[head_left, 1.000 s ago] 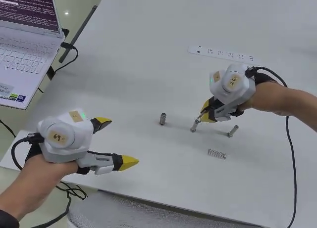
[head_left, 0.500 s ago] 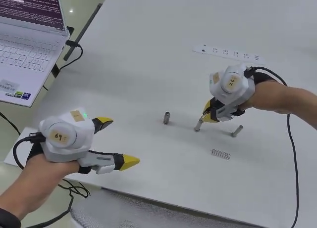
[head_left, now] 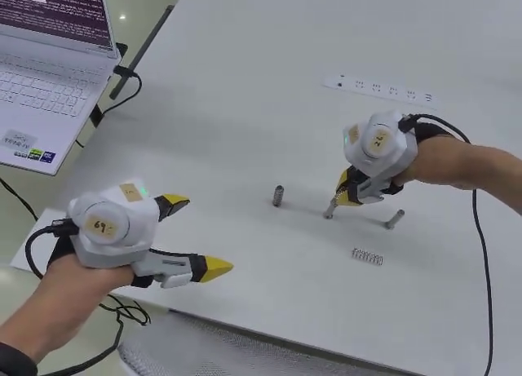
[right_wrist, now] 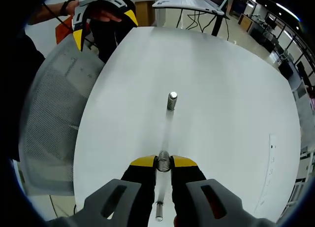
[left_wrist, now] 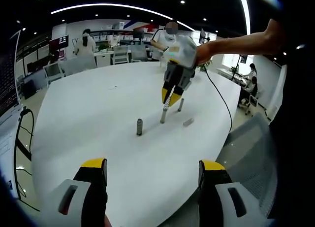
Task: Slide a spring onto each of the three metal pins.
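Three metal pins stand on the white table (head_left: 245,90). The left pin (head_left: 278,196) (left_wrist: 139,127) (right_wrist: 172,100) wears a spring. My right gripper (head_left: 351,193) (right_wrist: 163,162) is shut on a second spring (right_wrist: 163,161) (left_wrist: 167,100), held slanted just over the middle pin (head_left: 329,210) (left_wrist: 163,116); its lower end seems to meet the pin's top. The right pin (head_left: 395,219) (left_wrist: 181,105) is bare. A loose spring (head_left: 367,256) (left_wrist: 188,122) lies flat in front of it. My left gripper (head_left: 194,234) (left_wrist: 152,170) hovers open and holds nothing, near the table's front left edge.
A white power strip (head_left: 383,89) lies at the back right. An open laptop (head_left: 49,58) sits on a separate surface to the left, with black cables (head_left: 122,74) beside it. A mesh chair back (head_left: 212,351) lies below the table's near edge.
The right gripper has eased down a little toward the middle pin with the spring. The left gripper has barely moved. The head camera has shifted slightly.
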The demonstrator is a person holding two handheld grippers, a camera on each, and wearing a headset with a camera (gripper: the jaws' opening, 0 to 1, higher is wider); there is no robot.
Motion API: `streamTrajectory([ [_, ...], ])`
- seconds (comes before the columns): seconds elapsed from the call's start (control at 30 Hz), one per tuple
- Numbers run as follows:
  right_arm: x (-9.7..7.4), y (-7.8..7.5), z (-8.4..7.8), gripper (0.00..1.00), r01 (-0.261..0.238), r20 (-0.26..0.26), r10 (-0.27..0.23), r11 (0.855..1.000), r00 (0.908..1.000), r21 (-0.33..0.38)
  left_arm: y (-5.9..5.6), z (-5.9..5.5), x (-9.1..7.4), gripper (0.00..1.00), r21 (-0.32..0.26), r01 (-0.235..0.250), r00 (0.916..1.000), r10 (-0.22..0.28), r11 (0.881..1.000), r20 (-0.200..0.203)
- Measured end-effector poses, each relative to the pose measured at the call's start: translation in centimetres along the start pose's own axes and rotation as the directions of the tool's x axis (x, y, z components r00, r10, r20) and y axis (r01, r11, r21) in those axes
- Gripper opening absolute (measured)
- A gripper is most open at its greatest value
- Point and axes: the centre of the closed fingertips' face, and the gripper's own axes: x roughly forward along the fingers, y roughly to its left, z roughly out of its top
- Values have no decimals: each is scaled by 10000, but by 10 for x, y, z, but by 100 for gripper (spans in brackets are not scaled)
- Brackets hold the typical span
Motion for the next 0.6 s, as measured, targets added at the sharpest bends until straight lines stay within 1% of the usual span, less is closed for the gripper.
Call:
streamTrajectory([
  [0.13,4,-1,0,9,-78,-65,77,9999,9999,-73,1,-1,0,72,-18,-3,10000,3,10000,-9],
  [0.33,13,-4,-6,9,-164,-286,157,9995,9995,-254,0,-1,-1,72,-56,10,10000,-10,10000,-36],
  [0.4,18,-7,-8,9,-196,-309,188,9995,9993,-266,0,-2,-1,72,-69,-7,10000,6,10000,-58],
  [0.6,25,-8,-12,9,-298,-452,280,9988,9986,-376,-1,-2,-2,72,-106,-31,10000,30,9999,-79],
])
